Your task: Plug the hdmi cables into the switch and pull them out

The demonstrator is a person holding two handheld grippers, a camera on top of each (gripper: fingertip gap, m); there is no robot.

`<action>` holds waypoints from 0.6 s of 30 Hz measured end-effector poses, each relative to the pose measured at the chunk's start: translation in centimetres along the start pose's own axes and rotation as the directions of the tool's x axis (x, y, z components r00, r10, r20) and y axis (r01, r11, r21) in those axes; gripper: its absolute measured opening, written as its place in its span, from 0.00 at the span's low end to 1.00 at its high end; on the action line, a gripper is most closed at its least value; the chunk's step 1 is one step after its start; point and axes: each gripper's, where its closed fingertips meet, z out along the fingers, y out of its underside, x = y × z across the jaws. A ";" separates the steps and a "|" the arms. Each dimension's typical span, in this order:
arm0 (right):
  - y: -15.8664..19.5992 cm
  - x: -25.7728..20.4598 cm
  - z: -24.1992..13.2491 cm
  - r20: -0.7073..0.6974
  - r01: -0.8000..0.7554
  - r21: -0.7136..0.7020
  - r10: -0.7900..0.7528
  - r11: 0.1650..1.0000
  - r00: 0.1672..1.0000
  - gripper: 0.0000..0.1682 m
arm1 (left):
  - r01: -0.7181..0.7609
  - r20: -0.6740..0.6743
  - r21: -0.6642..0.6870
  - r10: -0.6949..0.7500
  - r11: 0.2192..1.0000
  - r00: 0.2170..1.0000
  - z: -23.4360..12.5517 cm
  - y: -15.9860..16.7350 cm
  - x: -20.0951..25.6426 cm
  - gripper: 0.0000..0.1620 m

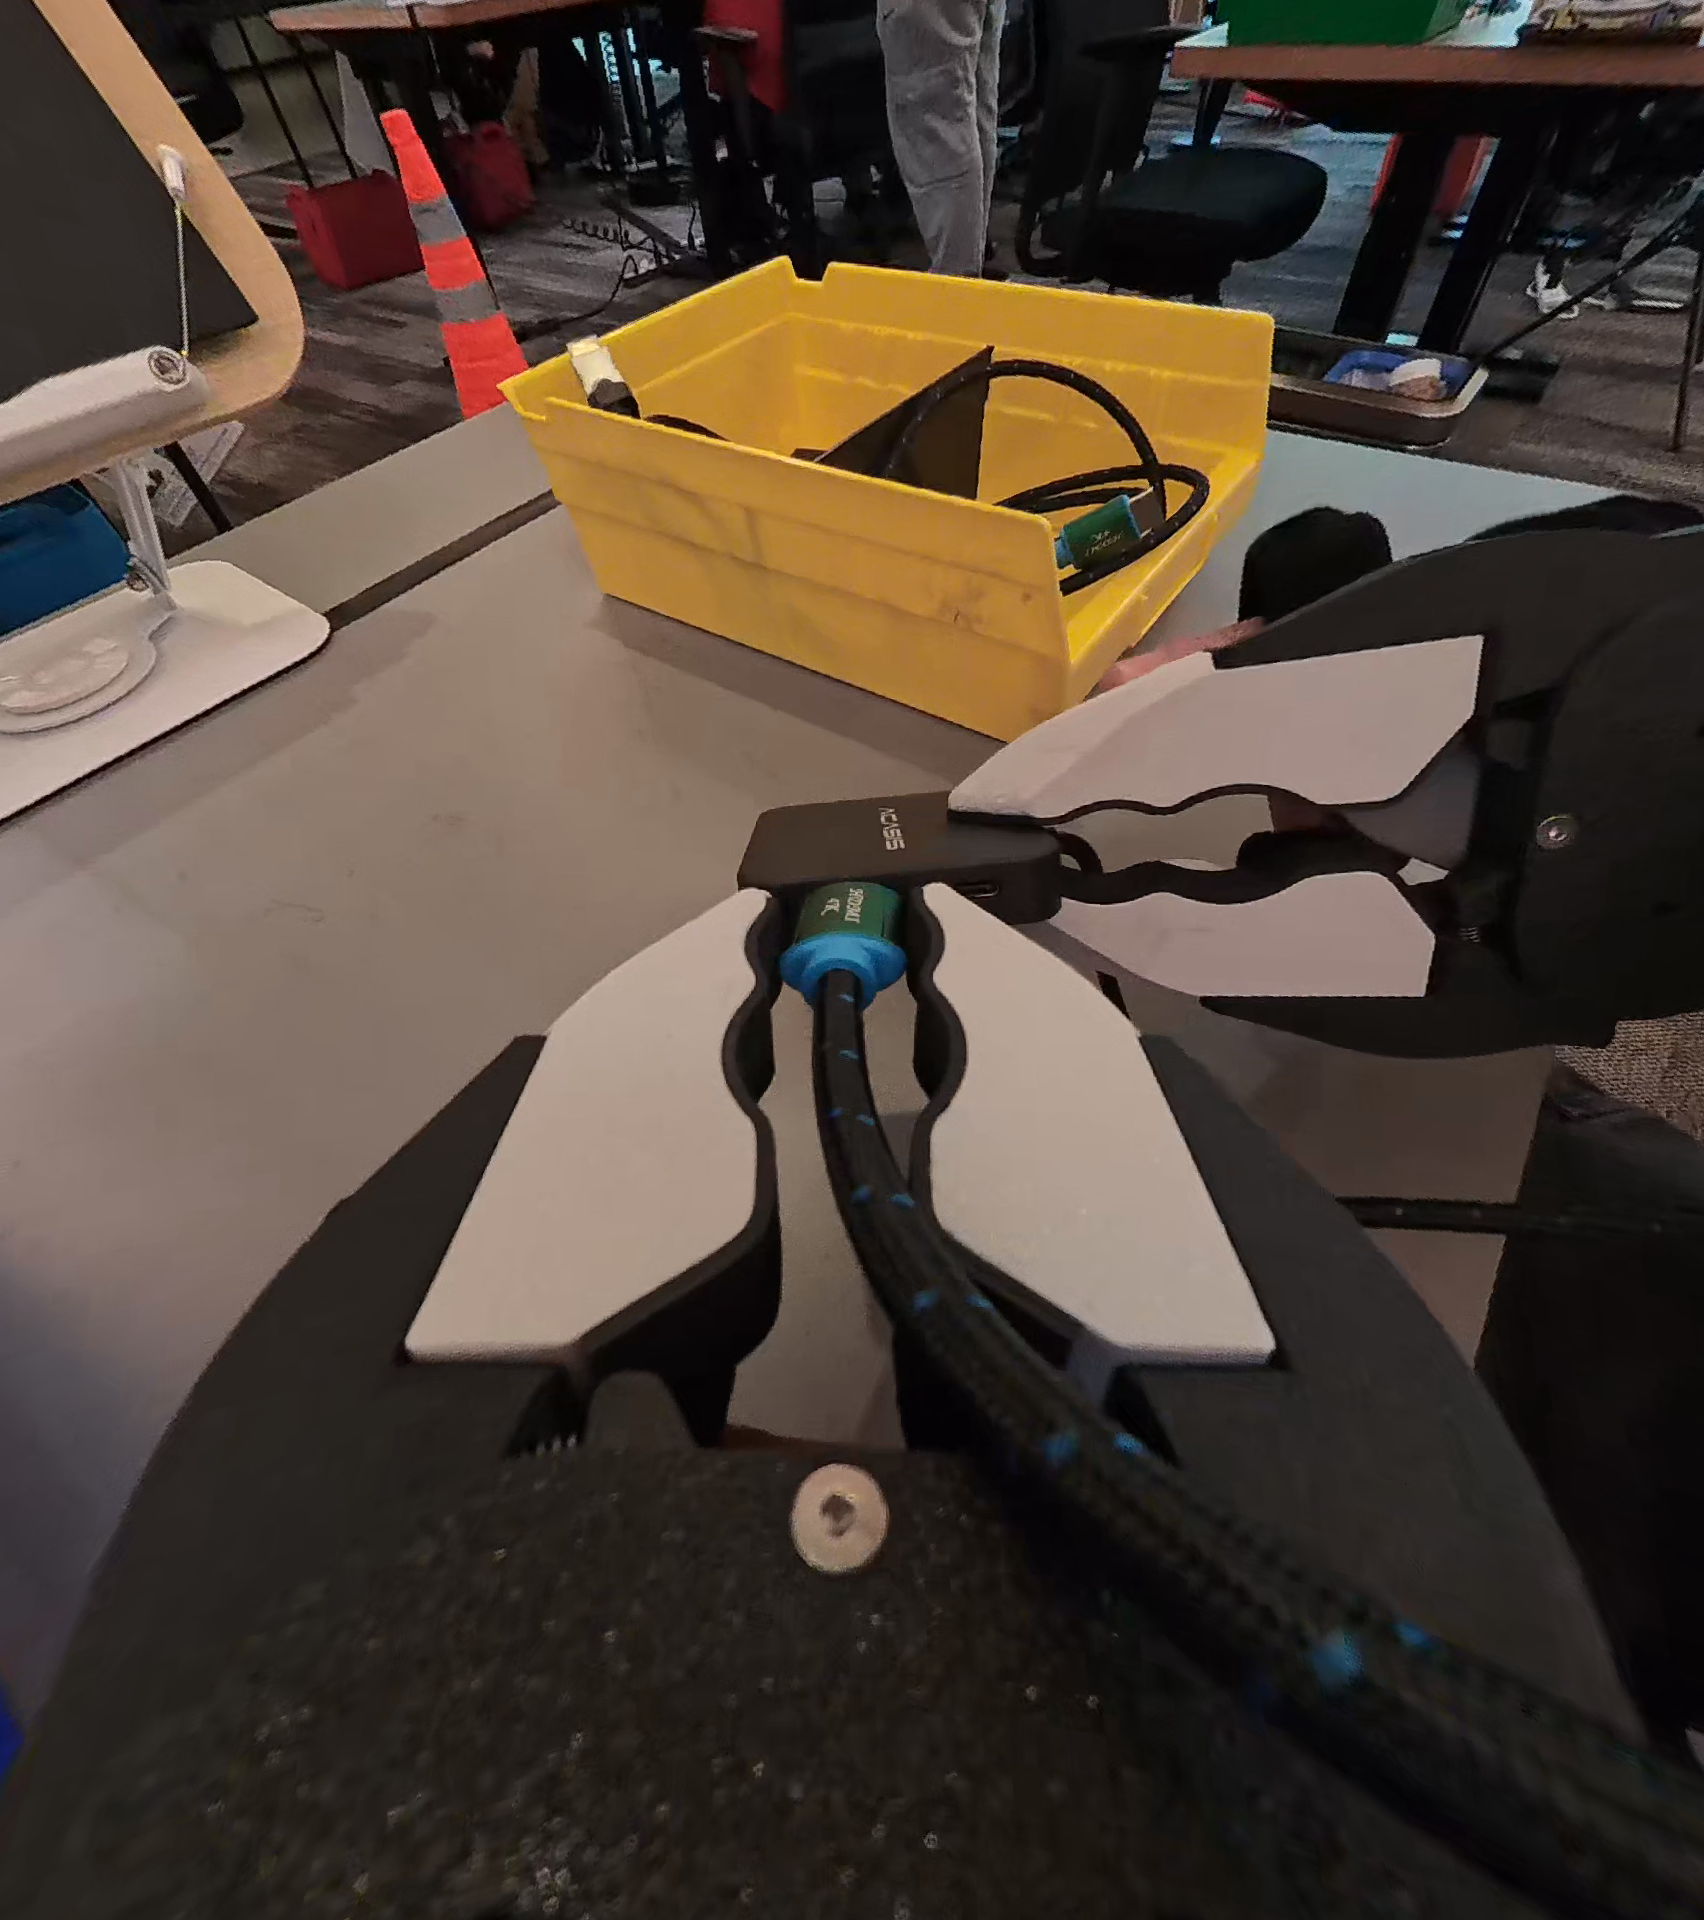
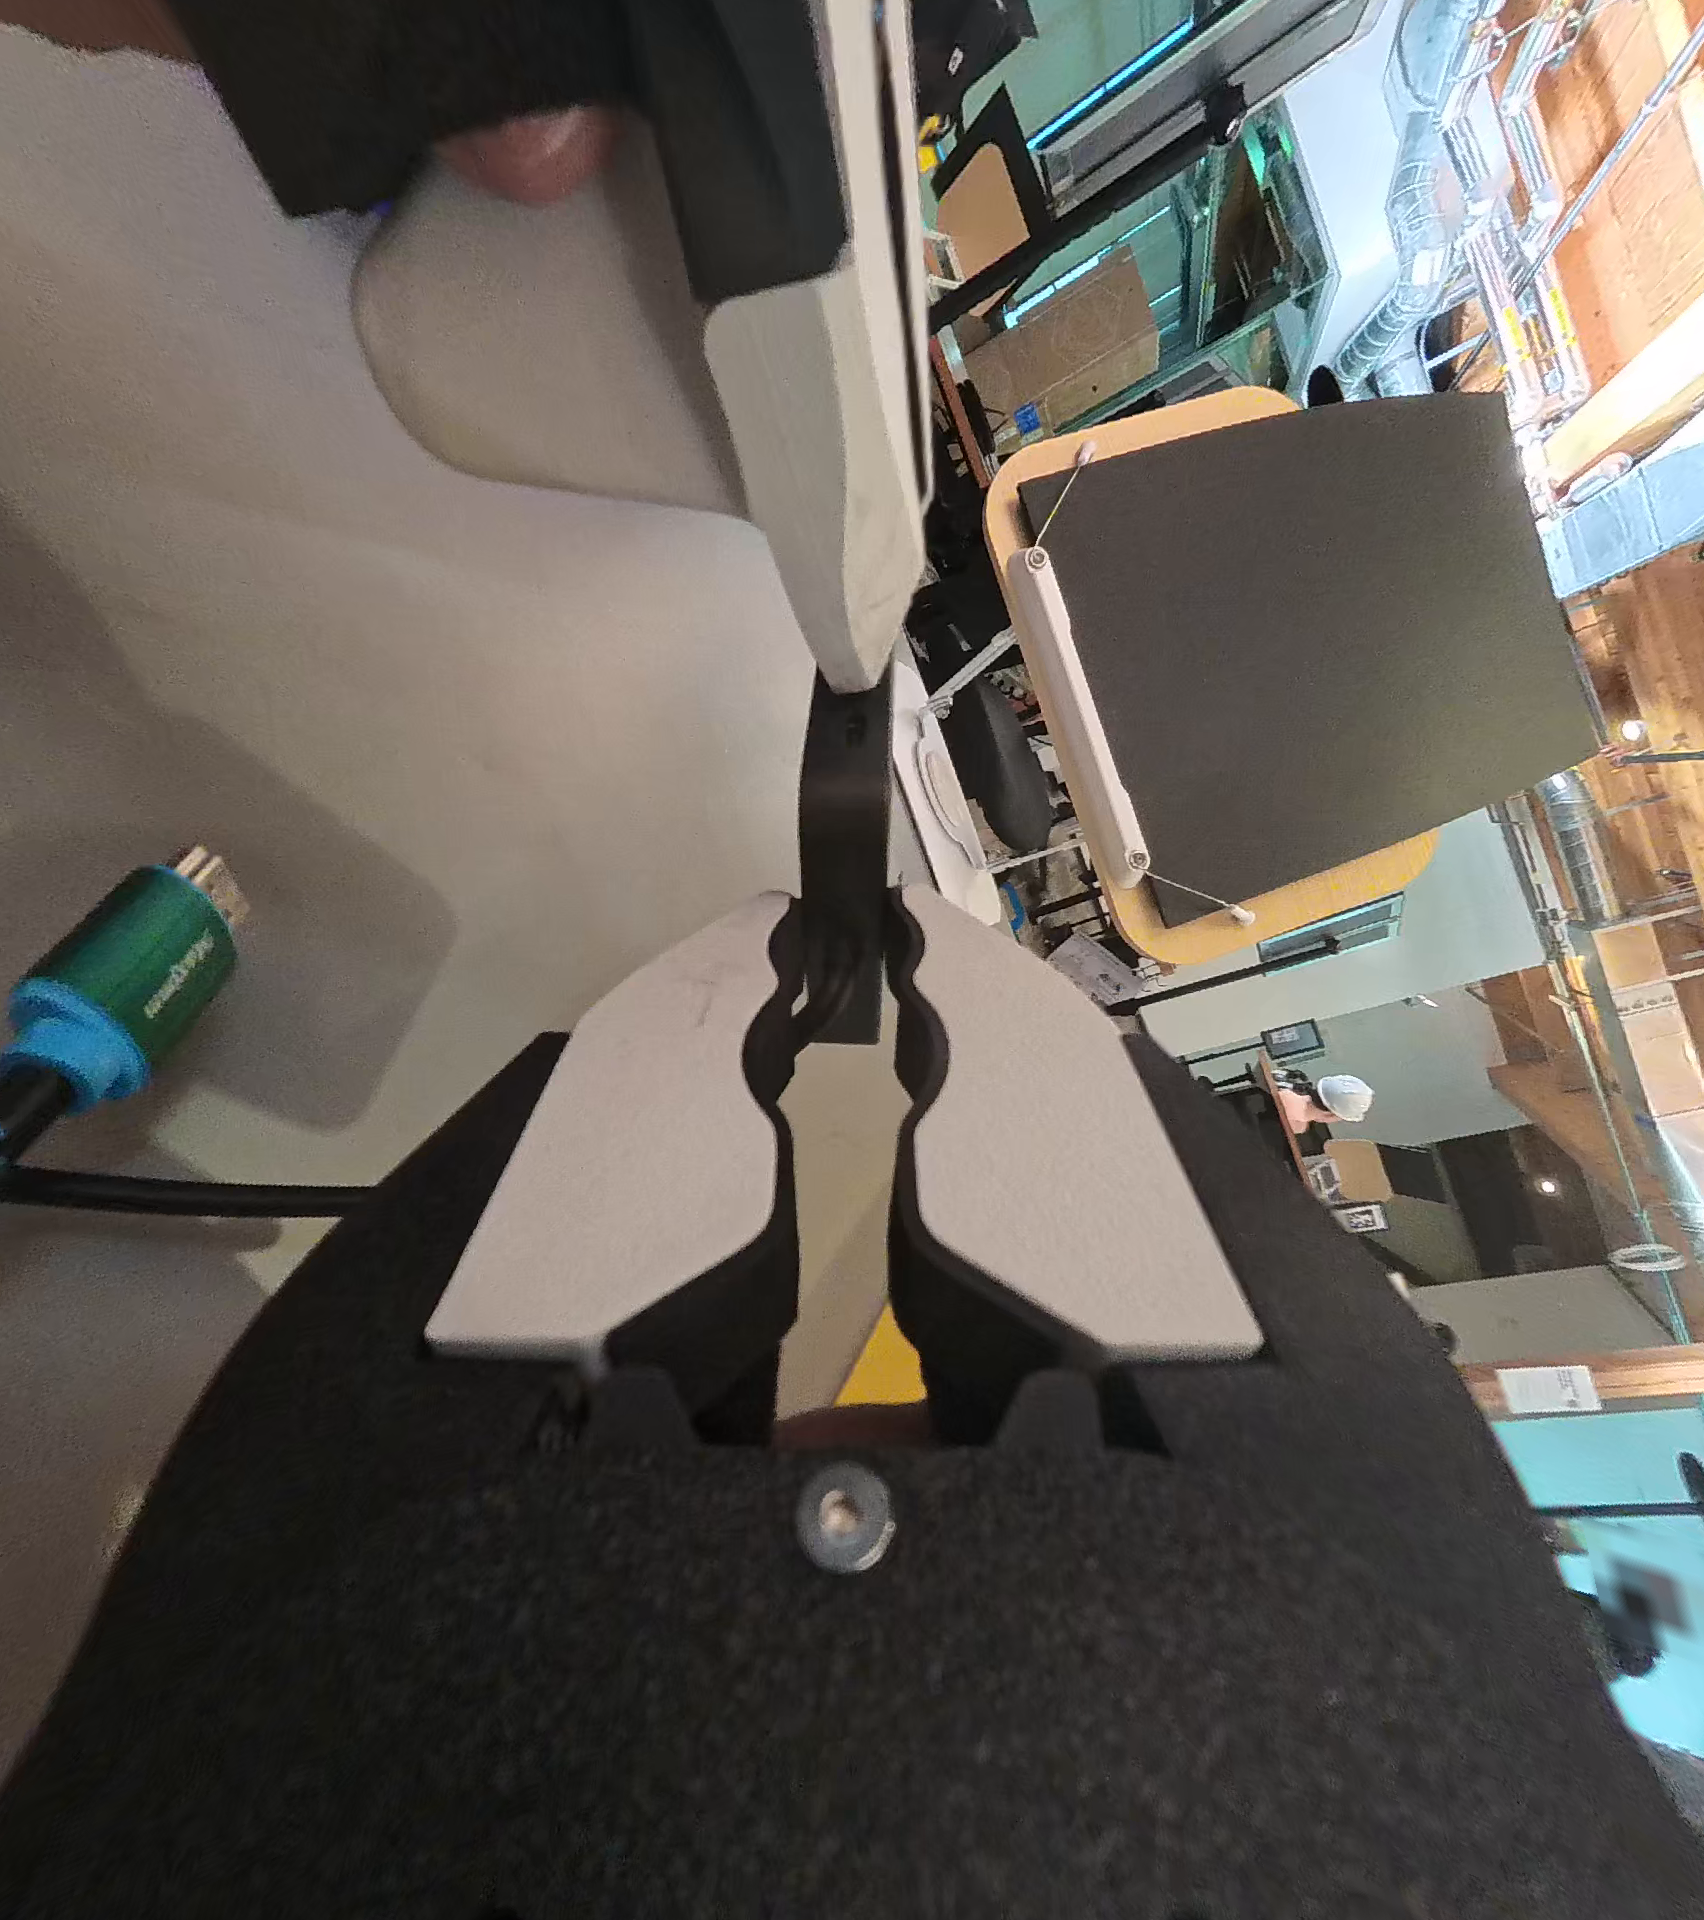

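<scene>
Grey worktop [image 1: 391, 935]. Yellow bin [image 1: 827, 582] w/ spare cables, behind the switch [image 1: 869, 836]. Your right gripper [image 1: 1024, 852] pinches the switch's right end. Your left gripper [image 1: 843, 920] fingers clamp the green HDMI plug [image 1: 843, 912] at its near edge. Second plug [image 2: 157, 961] lies loose on the worktop, right-gripper side.

A braided fabric sheath is seen on the cable [image 1: 941, 1226], with a glossy green metallic plug shell [image 1: 843, 912]. The switch [image 1: 858, 836] is finished in matt black; the bin [image 1: 827, 561] is scuffed yellow plastic.
</scene>
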 end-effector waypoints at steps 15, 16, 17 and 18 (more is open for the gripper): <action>-2.3 -0.9 1.2 0.103 -0.042 0.069 0.034 0.997 0.994 0.16 | 0.175 0.034 0.007 -0.176 0.984 0.984 -0.2 0.4 -1.8 0.13; -2.6 -0.9 1.3 0.102 -0.038 0.072 0.031 0.997 0.994 0.16 | 0.179 0.052 0.005 -0.179 0.984 0.982 -0.2 0.5 -2.0 0.13; -2.9 -0.9 1.4 0.096 -0.035 0.079 0.027 0.996 0.995 0.16 | 0.180 0.068 -0.001 -0.180 0.984 0.981 -0.1 0.6 -2.0 0.13; -3.3 -0.8 1.5 0.092 -0.038 0.084 0.030 0.996 0.995 0.16 | 0.180 0.080 -0.007 -0.179 0.984 0.981 0.0 0.7 -2.0 0.14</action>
